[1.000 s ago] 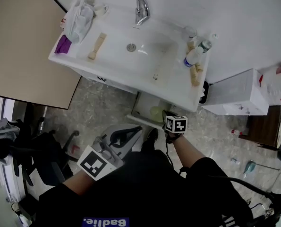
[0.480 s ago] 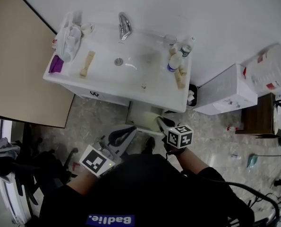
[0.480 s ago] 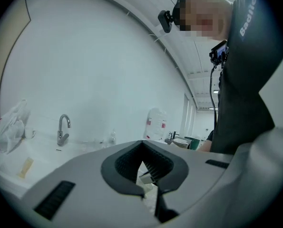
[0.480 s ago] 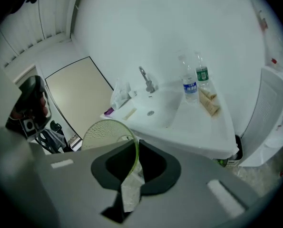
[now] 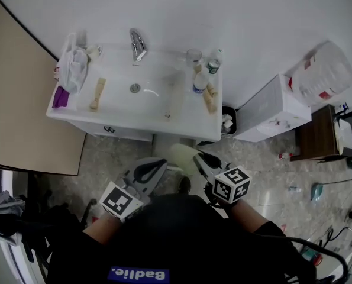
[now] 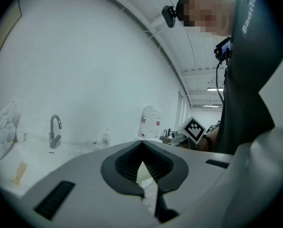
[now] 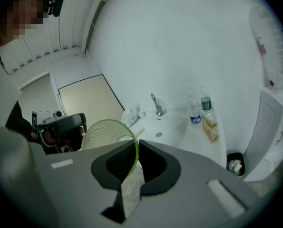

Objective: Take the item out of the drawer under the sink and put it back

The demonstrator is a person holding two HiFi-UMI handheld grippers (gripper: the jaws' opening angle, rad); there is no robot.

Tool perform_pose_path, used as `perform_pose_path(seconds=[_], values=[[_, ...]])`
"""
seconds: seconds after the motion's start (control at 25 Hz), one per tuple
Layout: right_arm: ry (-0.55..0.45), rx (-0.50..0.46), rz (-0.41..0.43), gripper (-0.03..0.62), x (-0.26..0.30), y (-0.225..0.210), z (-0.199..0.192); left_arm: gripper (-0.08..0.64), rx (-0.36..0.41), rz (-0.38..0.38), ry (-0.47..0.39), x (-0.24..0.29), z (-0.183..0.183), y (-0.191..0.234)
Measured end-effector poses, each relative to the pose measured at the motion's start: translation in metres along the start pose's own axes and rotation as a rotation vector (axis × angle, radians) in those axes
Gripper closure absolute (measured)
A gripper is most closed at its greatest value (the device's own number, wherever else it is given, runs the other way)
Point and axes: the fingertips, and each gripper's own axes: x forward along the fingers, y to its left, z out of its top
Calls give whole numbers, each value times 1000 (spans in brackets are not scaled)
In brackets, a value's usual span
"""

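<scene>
A pale green mesh bowl (image 5: pixel 180 157) hangs between my two grippers, in front of the cabinet under the white sink (image 5: pixel 181 123). My right gripper (image 5: pixel 198 158) is shut on the bowl's rim. In the right gripper view the rim of the bowl (image 7: pixel 105 134) runs down between the pads of the right gripper (image 7: pixel 135 150). To the bowl's left, my left gripper (image 5: pixel 161 163) is shut and holds nothing. The left gripper view shows the left gripper (image 6: pixel 142 151) aimed over the sink top. The bowl hides the drawer.
A faucet (image 5: pixel 137 43), bottles (image 5: pixel 200 78), a wooden brush (image 5: pixel 97 93), a plastic bag (image 5: pixel 72 70) and a purple cloth (image 5: pixel 60 96) are on the sink. A small bin (image 5: pixel 228 120), a white box (image 5: pixel 270 111), a water jug (image 5: pixel 323 73) and a brown table (image 5: pixel 317 135) stand to the right.
My right gripper has drawn back from the drawer under the sink and risen, bringing the green bowl out with it. The left gripper has stayed near its place.
</scene>
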Motion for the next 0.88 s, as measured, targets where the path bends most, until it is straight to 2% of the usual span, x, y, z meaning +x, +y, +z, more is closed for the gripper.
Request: perform_pose_path(seconds=[0.36,0.56,0.8,0.88], values=[[-110,-71,21,571,-41,33,42,554,25,-40,15,1,11,-18],[-159,-91,11,571,-49,38,39,554,13,-47,7,5,7,-27],[-176,-89,0,571,-57,37,37,555,62,-89,40,7,-1,-42],[-181,-86,-5,571,-60,37,37,555,51,-103,33,7,1,-44]])
